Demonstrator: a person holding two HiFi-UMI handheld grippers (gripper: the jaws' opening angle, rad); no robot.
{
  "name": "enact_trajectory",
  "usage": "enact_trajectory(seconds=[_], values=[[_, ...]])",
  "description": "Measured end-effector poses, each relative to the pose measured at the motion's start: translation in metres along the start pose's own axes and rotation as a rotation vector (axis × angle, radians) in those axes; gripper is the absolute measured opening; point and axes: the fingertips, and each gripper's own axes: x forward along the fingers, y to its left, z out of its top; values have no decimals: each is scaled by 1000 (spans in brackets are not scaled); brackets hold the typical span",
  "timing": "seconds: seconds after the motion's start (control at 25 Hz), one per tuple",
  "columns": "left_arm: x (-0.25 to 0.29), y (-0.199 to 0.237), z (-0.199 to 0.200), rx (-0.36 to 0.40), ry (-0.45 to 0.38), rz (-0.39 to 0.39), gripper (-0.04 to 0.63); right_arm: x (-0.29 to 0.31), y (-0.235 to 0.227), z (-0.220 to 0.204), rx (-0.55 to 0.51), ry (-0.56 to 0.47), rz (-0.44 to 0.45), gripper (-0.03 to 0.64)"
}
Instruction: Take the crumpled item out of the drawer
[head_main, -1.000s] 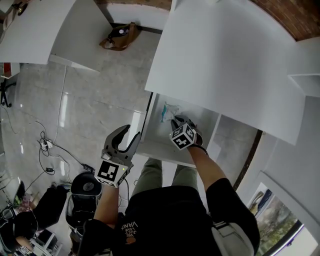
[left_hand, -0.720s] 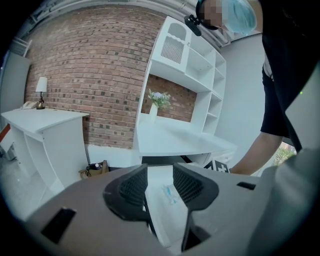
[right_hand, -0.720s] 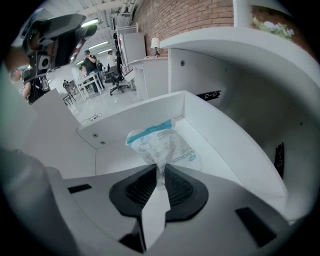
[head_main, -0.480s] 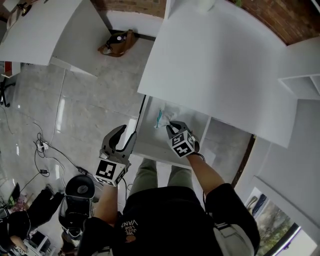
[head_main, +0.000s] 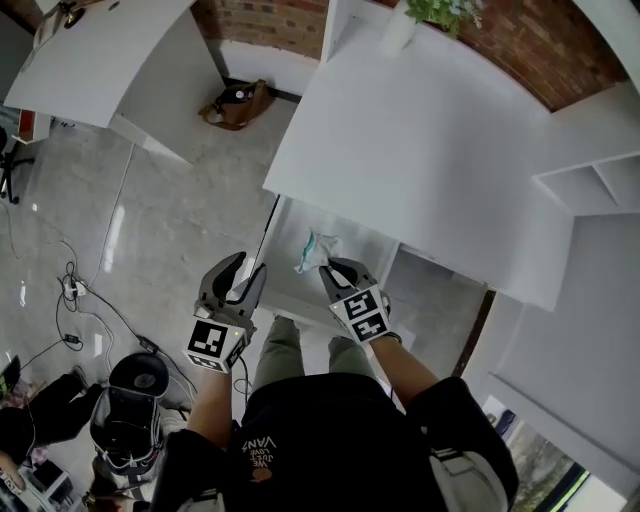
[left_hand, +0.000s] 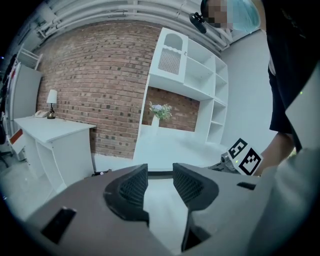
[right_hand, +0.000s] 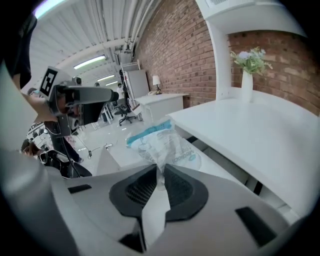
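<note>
**Crumpled item pinched in right claw, over the open drawer**

Head view: we see the right claw (head_main: 325, 268) clamped on the crumpled item (head_main: 312, 250), a clear plastic wrapper w/ a teal strip. Its jaws have just been closing, w/ a gathered fold of the wrapper between them. The wrapper sits at approx. 11 o'clock of the claw tips, over the drawer (head_main: 362, 250), which stands pulled out from under the white worktop (head_main: 420, 150).

Right claw view: the wrapper fans out ahead of the jaws toward 12 o'clock. Its widest span runs approx. 10-to-4 o'clock, w/ the teal edge at the 10 o'clock end and the printed part at 4.

The left claw (head_main: 245, 268) is at 9 o'clock of the right one, by the drawer's front left corner. Its jaws are apart w/ nothing between.
</note>
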Motion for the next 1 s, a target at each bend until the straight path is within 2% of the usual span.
enact_trajectory(seconds=[0.4, 1.0], values=[[-35, -32, 28, -1, -80, 114, 138, -90, -11, 61, -21, -195, -13, 48], [-72, -87, 60, 8, -188, 219, 121, -184, -9, 103, -79, -357, 31, 47]])
